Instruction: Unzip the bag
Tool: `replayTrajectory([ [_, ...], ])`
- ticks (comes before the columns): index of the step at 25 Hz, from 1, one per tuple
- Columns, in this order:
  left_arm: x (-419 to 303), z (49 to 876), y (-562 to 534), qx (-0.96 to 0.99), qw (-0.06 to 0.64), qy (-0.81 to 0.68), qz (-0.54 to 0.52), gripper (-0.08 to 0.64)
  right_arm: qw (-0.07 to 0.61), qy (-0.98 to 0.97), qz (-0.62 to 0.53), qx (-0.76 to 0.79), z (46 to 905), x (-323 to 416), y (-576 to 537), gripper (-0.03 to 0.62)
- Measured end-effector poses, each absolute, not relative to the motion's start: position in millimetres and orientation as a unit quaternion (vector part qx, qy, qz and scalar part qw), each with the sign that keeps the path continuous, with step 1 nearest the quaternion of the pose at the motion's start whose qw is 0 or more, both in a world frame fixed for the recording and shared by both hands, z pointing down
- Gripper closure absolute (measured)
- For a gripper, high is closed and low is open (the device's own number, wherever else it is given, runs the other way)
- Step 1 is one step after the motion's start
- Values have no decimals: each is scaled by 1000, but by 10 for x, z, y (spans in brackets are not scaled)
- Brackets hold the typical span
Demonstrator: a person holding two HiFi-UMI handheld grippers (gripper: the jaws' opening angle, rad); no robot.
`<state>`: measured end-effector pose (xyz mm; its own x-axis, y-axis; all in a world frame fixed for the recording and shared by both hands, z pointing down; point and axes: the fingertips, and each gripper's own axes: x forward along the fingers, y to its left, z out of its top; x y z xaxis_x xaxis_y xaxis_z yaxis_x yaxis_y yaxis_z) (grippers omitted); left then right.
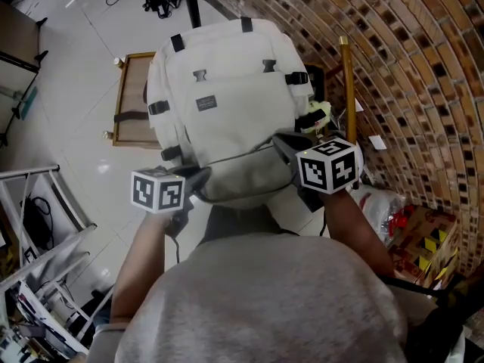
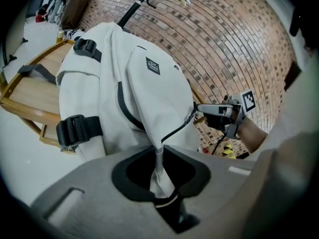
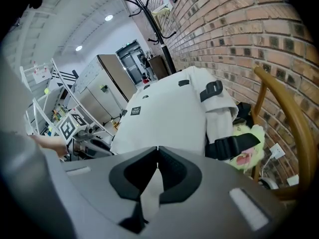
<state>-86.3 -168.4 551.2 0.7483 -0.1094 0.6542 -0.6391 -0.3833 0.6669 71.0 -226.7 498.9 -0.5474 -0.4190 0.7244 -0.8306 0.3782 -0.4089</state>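
Note:
A white backpack (image 1: pixel 227 97) with black straps and buckles stands on a wooden chair (image 1: pixel 132 100). Its dark zipper line (image 2: pixel 174 131) curves across the near top edge. My left gripper (image 2: pixel 158 156) is shut on a pinched fold of the bag's white fabric (image 2: pixel 159 176) at the bag's near left corner (image 1: pixel 198 178). My right gripper (image 3: pixel 157 151) has its jaws pressed together at the zipper's right end (image 2: pixel 198 107), on the zipper pull, which the pads hide. In the head view it sits at the bag's near right (image 1: pixel 283 144).
A brick wall (image 1: pixel 408 66) runs close along the right. The chair's curved wooden back (image 3: pixel 284 113) and a yellow-green plush toy (image 3: pixel 244 148) lie beside the bag. A metal rack (image 1: pixel 30 203) stands at the left and a black coat stand (image 3: pixel 149 9) behind.

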Motion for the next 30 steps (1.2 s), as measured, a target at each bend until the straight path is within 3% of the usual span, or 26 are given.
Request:
replayTrajectory([
  [30, -930, 5585, -1712, 776, 501, -269, 274, 508, 229, -751, 395, 477, 4724, 1414, -2446, 583],
])
